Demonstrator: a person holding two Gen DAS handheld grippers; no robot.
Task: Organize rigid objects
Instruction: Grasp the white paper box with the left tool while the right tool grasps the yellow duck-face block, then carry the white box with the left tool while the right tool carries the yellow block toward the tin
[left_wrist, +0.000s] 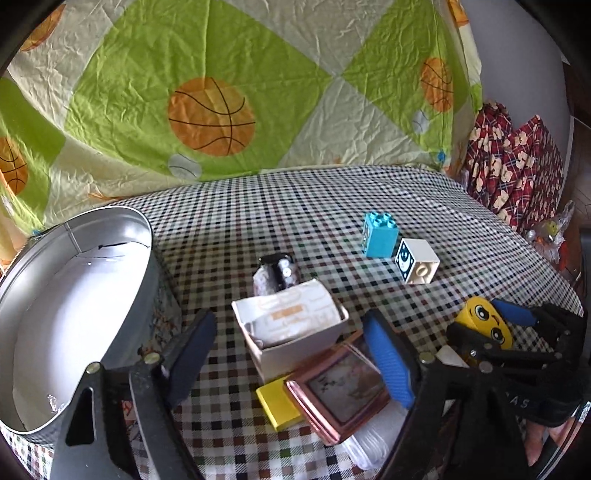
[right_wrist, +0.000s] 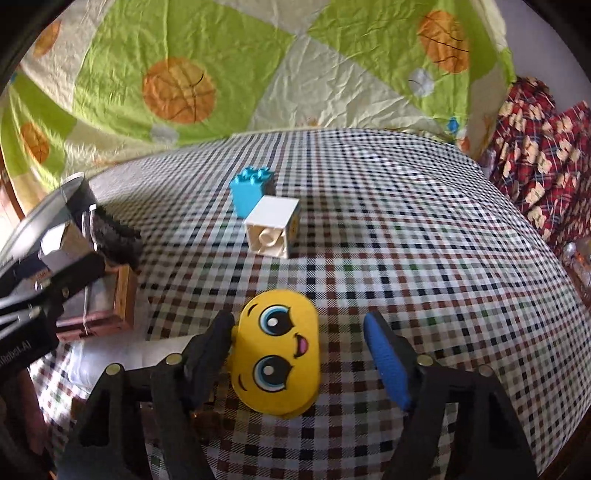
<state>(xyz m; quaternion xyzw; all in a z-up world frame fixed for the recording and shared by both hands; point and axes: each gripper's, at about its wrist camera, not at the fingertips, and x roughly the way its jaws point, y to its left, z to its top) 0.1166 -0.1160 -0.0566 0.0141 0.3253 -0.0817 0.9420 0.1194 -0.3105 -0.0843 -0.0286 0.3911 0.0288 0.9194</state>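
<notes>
Blue brick (right_wrist: 251, 192) touching white brick (right_wrist: 273, 225)

The left tool (left_wrist: 288, 354) is a black plastic frame with triangular cut-outs in its arms and round silvery pins at the pivots. Its left finger carries a dark navy pad (left_wrist: 192, 354); its right finger carries a bright blue, finely ribbed pad (left_wrist: 389, 363). The right tool (right_wrist: 299, 354) is built the same way: black linkage arms, brass-coloured round pins, a ribbed blue pad on the right finger and a black-looking pad on the left (its colour is hard to judge in shadow). Faint pale lettering marks the black body of each, too small to read.
</notes>
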